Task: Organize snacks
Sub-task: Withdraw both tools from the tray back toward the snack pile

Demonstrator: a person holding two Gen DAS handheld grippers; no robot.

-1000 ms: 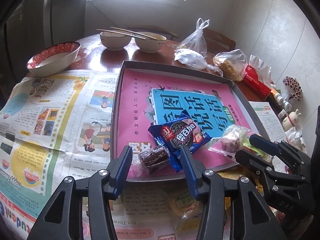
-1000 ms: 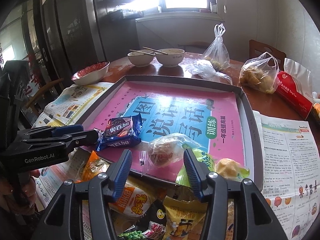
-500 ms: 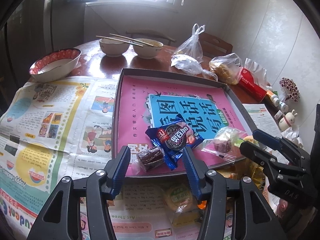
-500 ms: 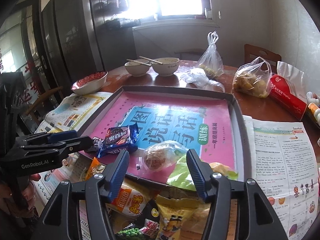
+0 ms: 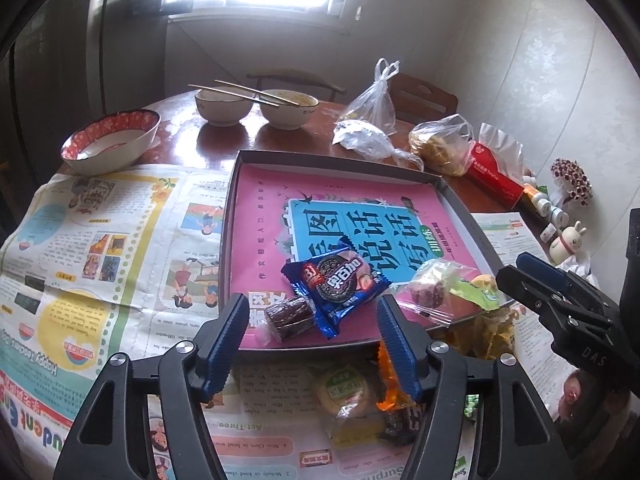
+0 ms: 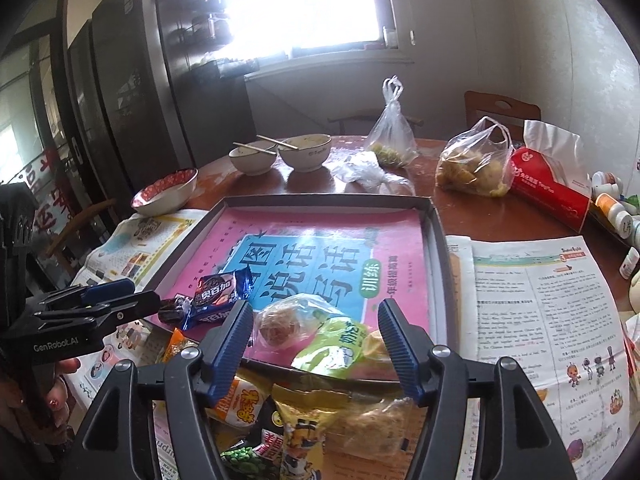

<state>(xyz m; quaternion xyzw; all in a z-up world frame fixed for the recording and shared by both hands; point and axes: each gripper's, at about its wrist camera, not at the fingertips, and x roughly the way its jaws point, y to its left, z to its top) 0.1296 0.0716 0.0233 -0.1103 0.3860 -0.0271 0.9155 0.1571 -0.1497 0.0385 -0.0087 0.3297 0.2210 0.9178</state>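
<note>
A grey tray [image 5: 344, 160] lined with a pink booklet holds a blue cookie packet [image 5: 340, 284], a wrapped brown chocolate cake [image 5: 290, 316], a clear-wrapped reddish snack [image 5: 430, 292] and a green packet [image 5: 476, 296]. My left gripper [image 5: 310, 312] hovers over the tray's near edge, its jaws opening, pads touching nothing. My right gripper [image 6: 316, 316] hangs before the clear-wrapped snack [image 6: 280, 324] and green packet [image 6: 336, 344], its jaws opening too, and grips nothing. More packets are piled [image 6: 304, 412] on the newspaper in front of the tray [image 6: 438, 264].
Newspaper [image 5: 100, 240] covers the table left of the tray, another sheet [image 6: 540, 300] lies to its right. Behind stand a red-rimmed bowl [image 5: 108, 148], two bowls with chopsticks [image 5: 256, 108], plastic bags [image 5: 372, 120], a red tissue pack [image 6: 552, 188] and small bottles [image 5: 548, 208].
Both grippers have drawn back and up from the tray and their jaws have spread wider. The chocolate cake and the clear-wrapped snack stay lying in the tray.
</note>
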